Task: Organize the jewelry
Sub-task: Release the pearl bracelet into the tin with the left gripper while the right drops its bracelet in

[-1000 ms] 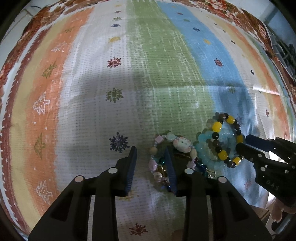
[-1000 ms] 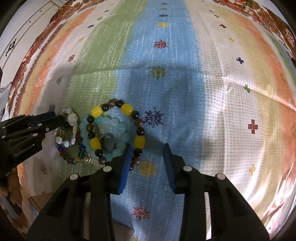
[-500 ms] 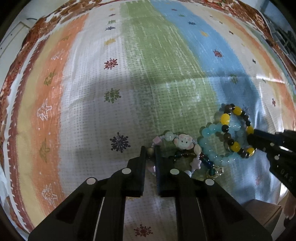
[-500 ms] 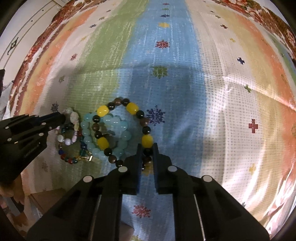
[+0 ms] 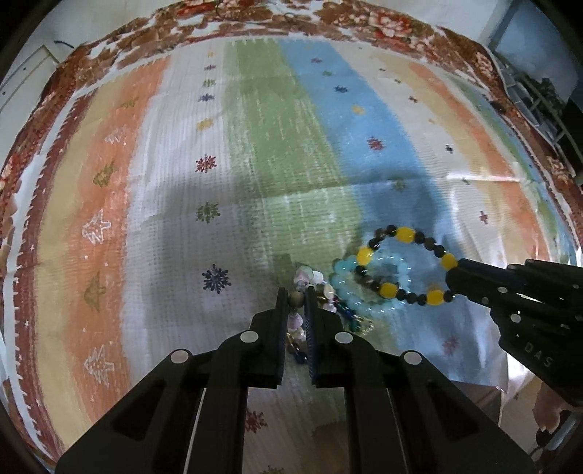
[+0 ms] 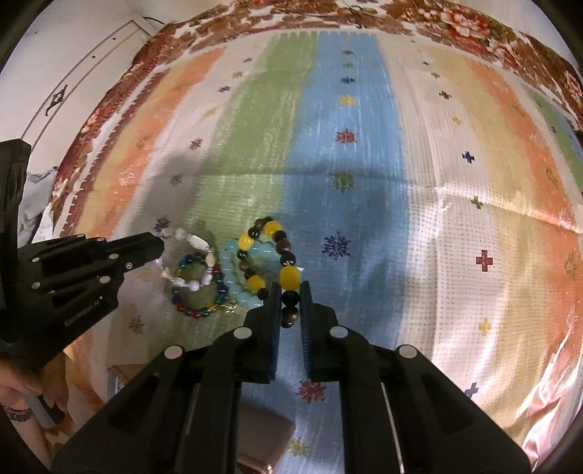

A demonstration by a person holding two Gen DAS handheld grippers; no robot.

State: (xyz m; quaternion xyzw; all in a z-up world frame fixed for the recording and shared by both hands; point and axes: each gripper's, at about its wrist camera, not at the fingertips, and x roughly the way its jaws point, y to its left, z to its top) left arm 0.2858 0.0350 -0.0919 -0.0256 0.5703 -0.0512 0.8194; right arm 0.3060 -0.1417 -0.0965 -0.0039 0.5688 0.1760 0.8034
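Several bead bracelets lie bunched on a striped cloth (image 5: 255,182). My left gripper (image 5: 296,297) is shut on the pale pink-and-white bead bracelet (image 6: 189,255), with a brown bead (image 5: 296,299) between its tips. My right gripper (image 6: 290,297) is shut on the yellow-and-black bead bracelet (image 5: 404,233), which is lifted and tilted above the pile, also in the right wrist view (image 6: 271,229). A turquoise bead bracelet (image 6: 233,266) and a dark multicoloured bead bracelet (image 6: 196,310) with a gold clasp lie between the grippers.
The striped cloth (image 6: 364,146) has a red floral border (image 6: 437,14) at the far edge. A brown box (image 6: 262,437) sits under my right gripper at the near edge. A white cabinet (image 6: 54,84) stands at the left.
Both grippers have gone from open to shut, each on a bracelet. Both have since risen, and the yellow-and-black bracelet has lifted off the pile.
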